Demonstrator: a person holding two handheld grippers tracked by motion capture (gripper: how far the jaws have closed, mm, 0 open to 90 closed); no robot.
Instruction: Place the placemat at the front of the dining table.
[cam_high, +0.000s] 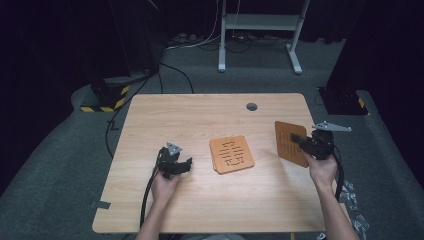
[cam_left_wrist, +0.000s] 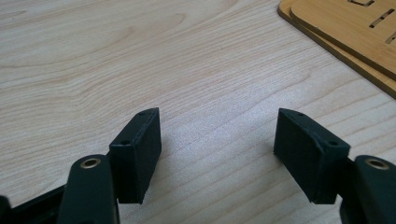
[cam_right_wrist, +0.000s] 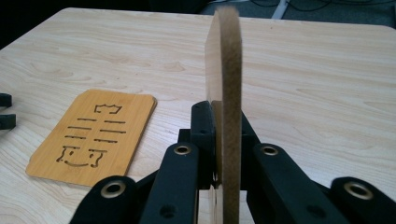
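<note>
Two tongs work over the bench (cam_high: 165, 112). The right tongs (cam_high: 298, 140) are clenched on a thin wooden board (cam_high: 289, 143), gripping it by one edge and holding it upright on its side above the bench's right part; in the right gripper view the board (cam_right_wrist: 229, 93) stands edge-on between the pressed pads. Slots are cut through its face, though their pattern is too small to read from above. The left tongs (cam_left_wrist: 217, 154) are released, jaws wide apart with bare bench between them, low over the wood. Just beyond them, near the bench's middle, lies a flat stack of similar boards (cam_high: 231, 154), apparently two, the top one slotted. A grey cable cap (cam_high: 251, 106) sits near the far edge.
</note>
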